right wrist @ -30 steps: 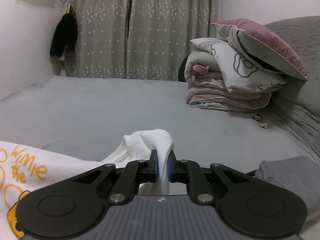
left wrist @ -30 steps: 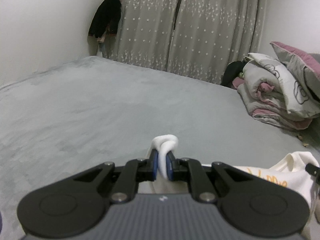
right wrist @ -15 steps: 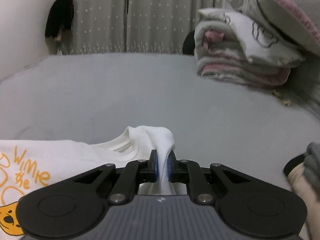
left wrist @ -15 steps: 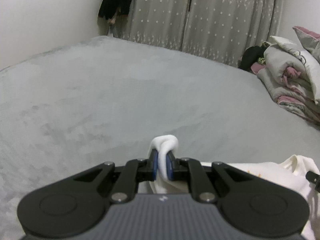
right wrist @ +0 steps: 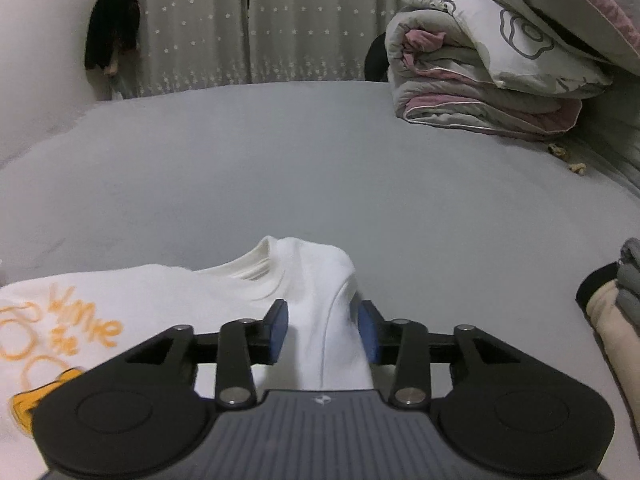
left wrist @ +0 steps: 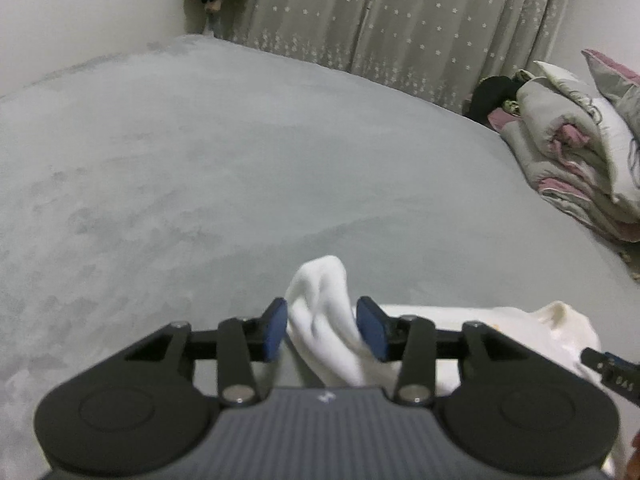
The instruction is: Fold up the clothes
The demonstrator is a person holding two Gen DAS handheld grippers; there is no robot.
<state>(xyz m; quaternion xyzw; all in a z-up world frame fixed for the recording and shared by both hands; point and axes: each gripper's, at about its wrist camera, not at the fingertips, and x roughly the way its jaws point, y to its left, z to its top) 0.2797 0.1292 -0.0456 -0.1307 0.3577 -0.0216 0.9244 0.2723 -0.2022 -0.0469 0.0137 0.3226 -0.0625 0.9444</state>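
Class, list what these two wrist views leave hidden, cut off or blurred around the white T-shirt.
- White T-shirt: its lower part is hidden behind the right tool body in the right wrist view.
- Orange print: blurred, cut by the left edge.
- Left wrist view: the left tool body hides the shirt below the bunched cloth.

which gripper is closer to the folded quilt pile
Right. The right gripper faces the folded quilt pile just ahead to its right; from the left gripper the pile sits far off at the right edge.
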